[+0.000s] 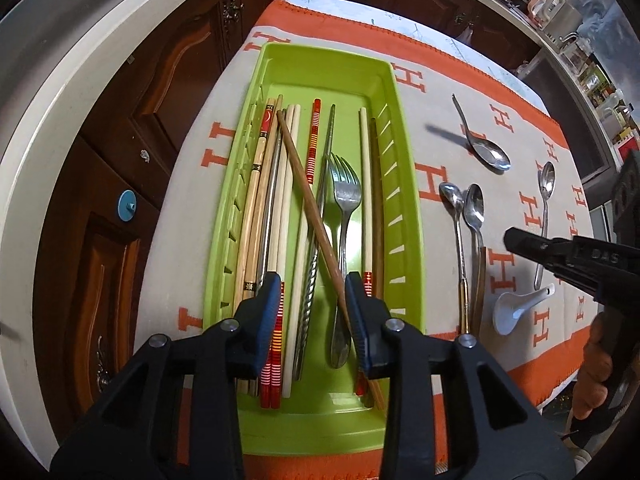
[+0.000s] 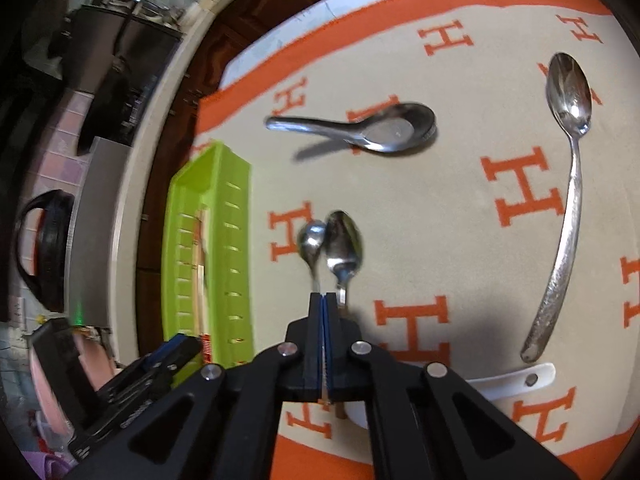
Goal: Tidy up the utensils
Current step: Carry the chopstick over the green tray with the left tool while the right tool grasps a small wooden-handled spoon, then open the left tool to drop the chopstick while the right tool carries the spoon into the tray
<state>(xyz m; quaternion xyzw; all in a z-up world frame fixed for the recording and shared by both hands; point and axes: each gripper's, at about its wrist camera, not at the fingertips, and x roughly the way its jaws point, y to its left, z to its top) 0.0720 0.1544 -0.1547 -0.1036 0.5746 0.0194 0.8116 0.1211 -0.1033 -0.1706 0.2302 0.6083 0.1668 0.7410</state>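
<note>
Chopsticks (image 1: 256, 204) and fork (image 1: 346, 200) already in the green tray (image 1: 404, 184), five spoons left on the tabletop, left gripper (image 1: 310, 300) gaping over tray, right gripper (image 2: 323, 300) pinched shut near paired spoons (image 2: 334, 246)

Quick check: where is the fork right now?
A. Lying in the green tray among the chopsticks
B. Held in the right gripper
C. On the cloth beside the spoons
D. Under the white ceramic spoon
A. The fork lies inside the green tray, flanked by chopsticks.
</note>
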